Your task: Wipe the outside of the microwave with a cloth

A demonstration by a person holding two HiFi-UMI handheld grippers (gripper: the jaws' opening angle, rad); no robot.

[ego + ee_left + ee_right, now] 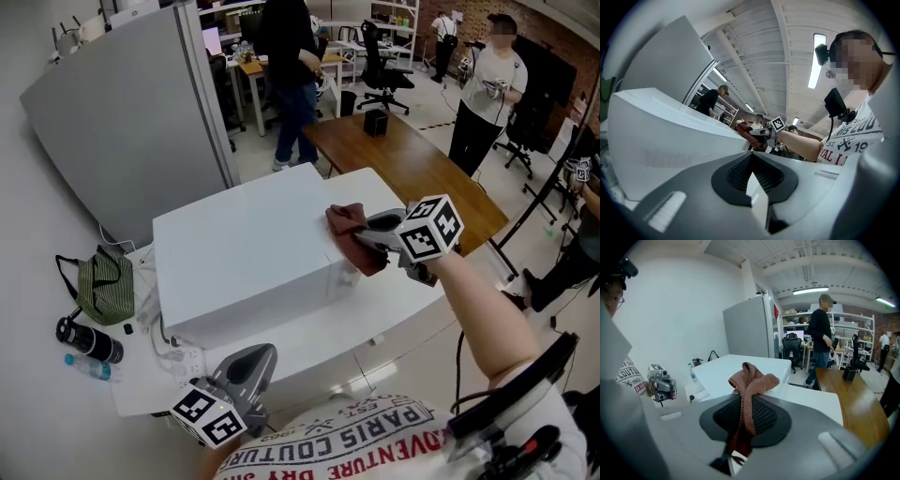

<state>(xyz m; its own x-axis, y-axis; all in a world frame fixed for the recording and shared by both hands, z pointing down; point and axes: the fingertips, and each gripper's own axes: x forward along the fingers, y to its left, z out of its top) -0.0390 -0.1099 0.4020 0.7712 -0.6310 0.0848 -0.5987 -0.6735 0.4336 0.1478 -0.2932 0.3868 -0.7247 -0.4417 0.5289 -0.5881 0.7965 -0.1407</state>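
Where the printed shirt cuts off their rear end, the left tongs (260, 358) hang low over the front edge of the white bench (394, 323). They are clenched, pad against pad, with nothing between them. Behind them stands the white microwave (234, 253). Only its top and one side show, and its door cannot be made out from the head view. The right tongs (364, 232) grasp a reddish-brown cloth (349, 223) at the microwave's upper right edge. The cloth touches the top there and droops down the side, and its lower part is hidden between the pads. At the bench's left end lie a green striped bag (105, 286), a black flask (89, 340) and a clear bottle (89, 366), the bottle small and hard to make out. A grey panel (122, 122) stands beyond, and people are farther back.
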